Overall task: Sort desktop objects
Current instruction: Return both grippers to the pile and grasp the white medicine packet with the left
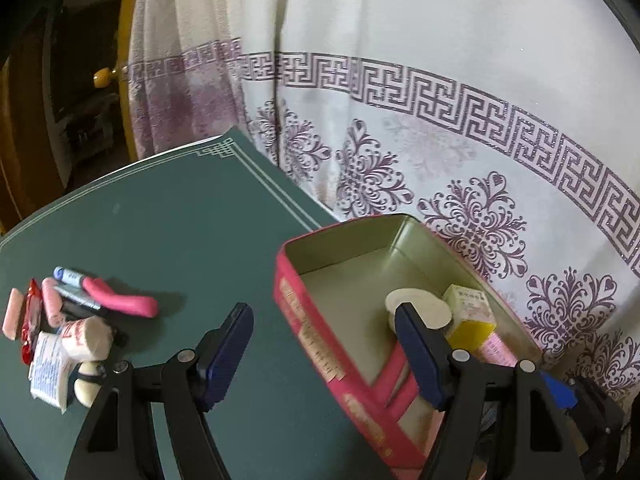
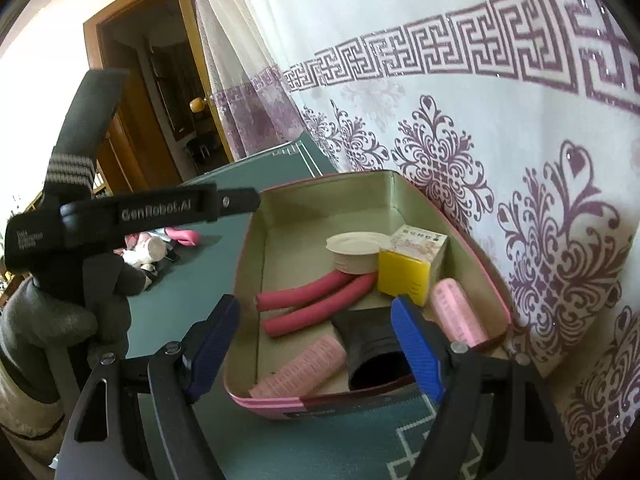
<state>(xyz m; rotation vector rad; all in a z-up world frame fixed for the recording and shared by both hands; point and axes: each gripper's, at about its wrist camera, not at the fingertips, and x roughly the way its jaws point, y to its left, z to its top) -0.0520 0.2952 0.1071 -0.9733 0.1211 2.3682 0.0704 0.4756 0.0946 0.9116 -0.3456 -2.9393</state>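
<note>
At the left of the left wrist view, a pile of small objects [image 1: 64,328] is seen on the green table [image 1: 168,240]; the left gripper [image 1: 324,354] is held wide and empty. In the right wrist view, the pink tin [image 2: 276,402] is framed centrally, the right gripper [image 2: 316,346] also spread wide, nothing gripped

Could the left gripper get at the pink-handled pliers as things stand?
Probably yes. The left gripper is open and empty, and the pliers lie exposed atop the pile's edge with bare mat between.
</note>
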